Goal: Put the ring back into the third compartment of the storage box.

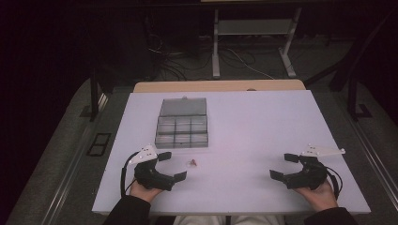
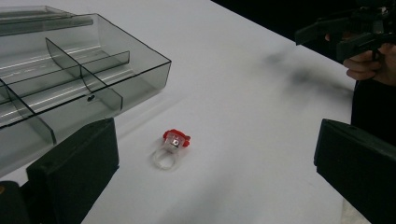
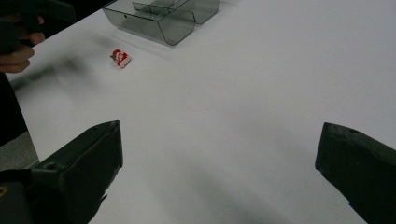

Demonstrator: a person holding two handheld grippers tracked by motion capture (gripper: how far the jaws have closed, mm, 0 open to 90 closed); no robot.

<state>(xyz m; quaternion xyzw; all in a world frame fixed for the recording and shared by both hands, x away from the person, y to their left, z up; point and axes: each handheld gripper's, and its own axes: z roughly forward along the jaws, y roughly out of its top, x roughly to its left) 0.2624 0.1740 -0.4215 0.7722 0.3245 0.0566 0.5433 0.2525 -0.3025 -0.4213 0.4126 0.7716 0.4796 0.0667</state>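
— Left gripper (image 1: pixel 172 166) first: how does it stand?

— Jaws spread wide with nothing between them, low over the white table (image 1: pixel 253 122), near the table's front edge. The ring (image 2: pixel 171 148), clear band with a red top, lies on the table just ahead of the gap between its jaws, untouched.

— What crowds it?

— A smoky compartment box (image 2: pixel 70 84) sits just past the ring on the far side, its near wall and corner close to the upper jaw. Its lid is laid back.

— And the right gripper (image 1: pixel 284 166)?

— Also gaping, empty, well apart on the other side. Bare tabletop lies between the two grippers and runs out to the right edge.
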